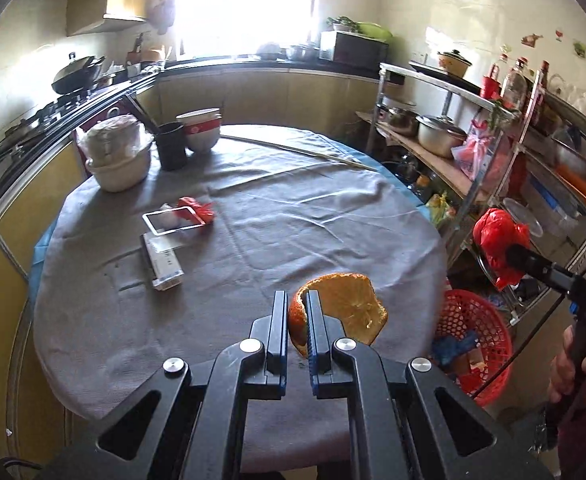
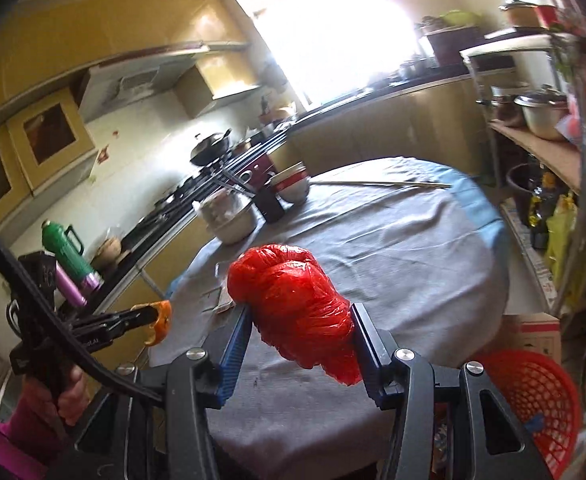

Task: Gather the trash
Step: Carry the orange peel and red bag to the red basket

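A: What does the left hand-held gripper (image 1: 296,322) have?

B: Its two black fingers with blue pads are clamped on a curled piece of orange peel (image 1: 343,308), pinching one edge so the rest fans out to the right, above the near part of the round table under a grey cloth (image 1: 293,220). From the right wrist camera the same peel shows as an orange sliver at that gripper's tip, off to the left.

A: And the right hand-held gripper (image 2: 301,332)?

B: It is closed around a crumpled red plastic bag (image 2: 293,304), the blue pads pressing in from both sides. The bag bulges above and below the fingers, held in the air over the table's near edge.

A: Where is the bin?

B: A red plastic mesh basket (image 1: 477,320) stands on the floor just beside the table, on the right. Something blue and a scrap of cardboard lie in it. Neither held item is over it.

A: Anything left on the table?

B: On the left part, a small red wrapper (image 1: 197,208) touches a white framed rectangle (image 1: 173,220), and a flat white and black carton (image 1: 163,260) lies just in front of them. At the far side are a stack of cream bowls (image 1: 117,160), a black cup (image 1: 171,146) and a red-banded white bowl (image 1: 201,128), with a thin pale stick (image 1: 297,152) lying to their right.
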